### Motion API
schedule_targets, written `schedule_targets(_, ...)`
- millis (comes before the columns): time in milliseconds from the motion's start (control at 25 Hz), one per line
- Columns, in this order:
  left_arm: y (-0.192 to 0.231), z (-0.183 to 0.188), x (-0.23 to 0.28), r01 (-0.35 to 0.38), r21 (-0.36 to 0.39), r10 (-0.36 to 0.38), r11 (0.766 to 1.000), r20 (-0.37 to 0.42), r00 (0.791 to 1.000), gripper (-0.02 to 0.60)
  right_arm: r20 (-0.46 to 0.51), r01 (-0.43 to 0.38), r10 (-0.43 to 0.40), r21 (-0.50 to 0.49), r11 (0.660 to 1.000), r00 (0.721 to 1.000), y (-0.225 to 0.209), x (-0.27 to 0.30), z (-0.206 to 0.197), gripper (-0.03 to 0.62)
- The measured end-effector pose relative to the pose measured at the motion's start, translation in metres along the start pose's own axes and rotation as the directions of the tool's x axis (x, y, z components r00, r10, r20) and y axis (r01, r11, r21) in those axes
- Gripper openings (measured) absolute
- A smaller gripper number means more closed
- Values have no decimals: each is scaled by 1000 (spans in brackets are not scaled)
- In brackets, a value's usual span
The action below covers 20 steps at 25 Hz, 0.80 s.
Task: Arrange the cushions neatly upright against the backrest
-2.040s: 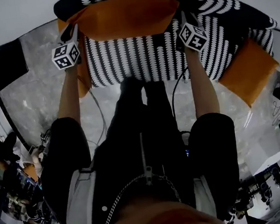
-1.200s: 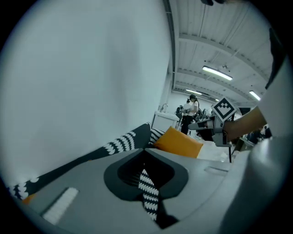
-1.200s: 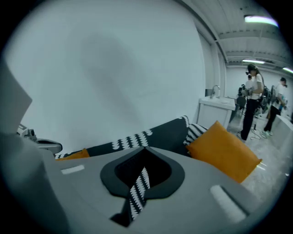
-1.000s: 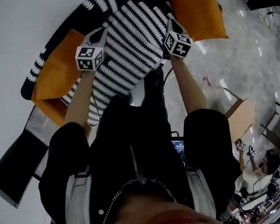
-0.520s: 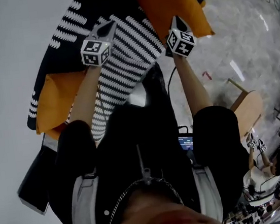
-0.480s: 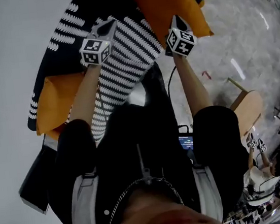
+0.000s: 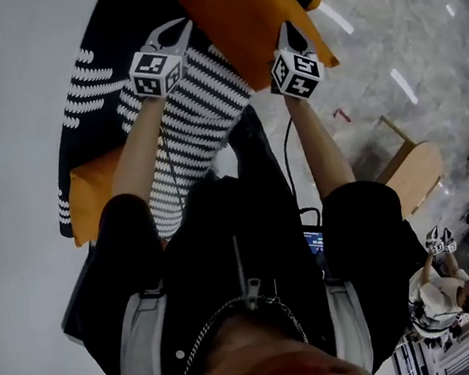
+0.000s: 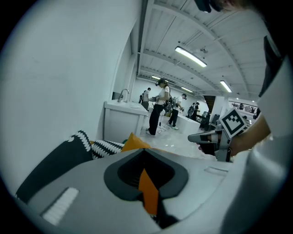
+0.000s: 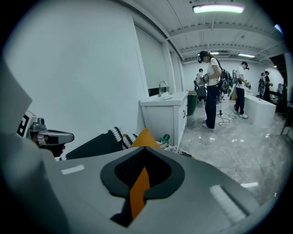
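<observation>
Orange cushion [image 7: 242, 14], plump, left claw [image 7: 176, 32] and right claw [image 7: 285, 34] each clamped on its edge, striped sofa [image 7: 199, 114] beneath, floor [image 7: 387, 42] rightward.

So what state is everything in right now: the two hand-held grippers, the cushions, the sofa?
Left hand-held gripper: shut on an edge of the held orange cushion.
Right hand-held gripper: shut on the same cushion's edge.
Held orange cushion: pinched by both grippers, over one end of the striped sofa.
Second orange cushion: untouched, at the sofa's other end by the backrest; upright or flat, cannot tell.
Striped sofa: second cushion on it.
</observation>
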State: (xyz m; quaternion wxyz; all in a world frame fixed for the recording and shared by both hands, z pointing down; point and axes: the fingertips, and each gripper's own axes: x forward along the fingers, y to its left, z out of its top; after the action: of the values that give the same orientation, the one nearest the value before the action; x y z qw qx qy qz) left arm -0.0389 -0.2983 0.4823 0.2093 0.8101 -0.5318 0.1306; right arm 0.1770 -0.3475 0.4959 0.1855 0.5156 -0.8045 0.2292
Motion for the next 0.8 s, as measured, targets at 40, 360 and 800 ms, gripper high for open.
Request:
schedule_targets(40, -1, 4, 12, 12, 17, -12, 1000, -8, 1000, 11, 4, 9, -9, 9, 1000, 1000, -8, 3, 1, 3)
schedule_targets(360, -11, 36, 123, 58, 127, -57, 990, -14, 998, 11, 35, 167, -172, 119, 979, 984, -114, -10, 1, 3)
schedule_targets(800, 1, 35, 242, 114, 197, -105, 974, -56, 993, 11, -17, 399, -409, 255, 880, 912, -225, -33, -56, 3)
